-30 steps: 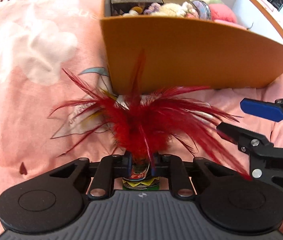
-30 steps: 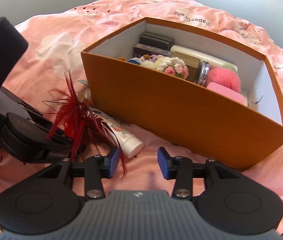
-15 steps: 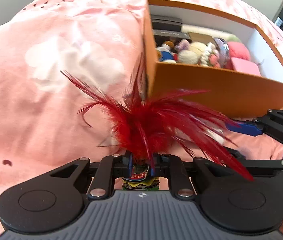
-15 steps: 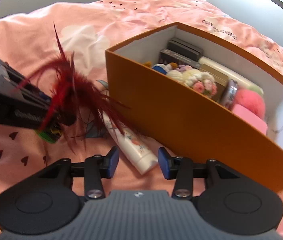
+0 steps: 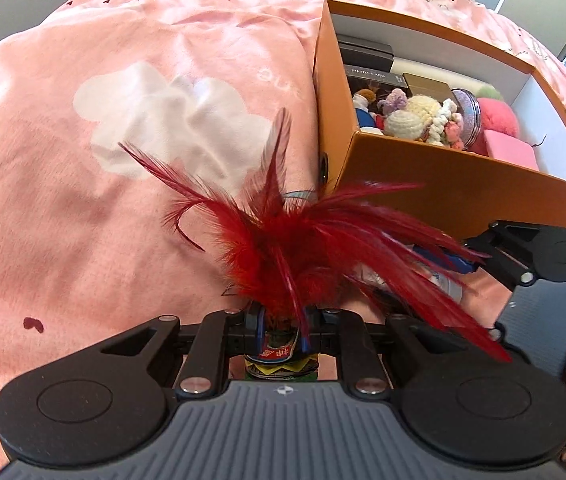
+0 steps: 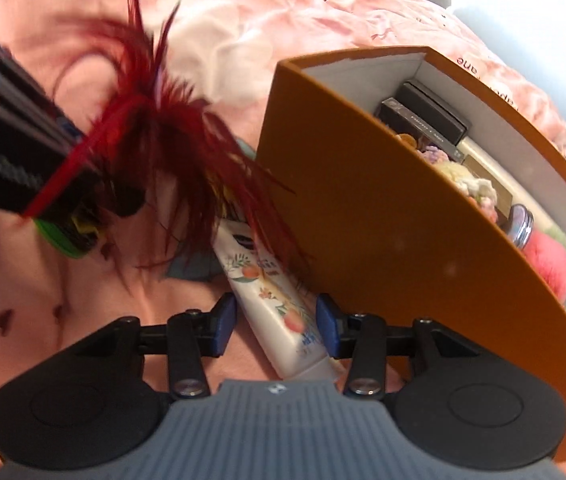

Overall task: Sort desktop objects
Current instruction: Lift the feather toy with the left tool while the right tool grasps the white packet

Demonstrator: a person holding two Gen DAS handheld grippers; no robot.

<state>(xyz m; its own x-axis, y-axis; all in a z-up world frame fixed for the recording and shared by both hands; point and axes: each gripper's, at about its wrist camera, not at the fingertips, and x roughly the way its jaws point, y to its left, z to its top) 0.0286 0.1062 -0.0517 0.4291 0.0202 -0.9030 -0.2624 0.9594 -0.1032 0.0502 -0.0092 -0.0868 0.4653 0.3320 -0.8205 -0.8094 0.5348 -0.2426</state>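
Feathers [image 5: 307, 248] are lifted higher beside the box [image 5: 463, 192], pinched by the left gripper [image 5: 281, 330]; the right gripper [image 6: 276, 320] is now spread around the tube [image 6: 271, 296], ready for boxing.

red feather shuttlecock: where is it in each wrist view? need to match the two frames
Left wrist: red feather shuttlecock sits bottom centre, its base clamped in the left gripper, feathers fanning up and right.
Right wrist: the shuttlecock is upper left, blurred, sticking out of the left gripper seen from the side.
Shared landmark: the orange box, to the right of the feathers in both views.
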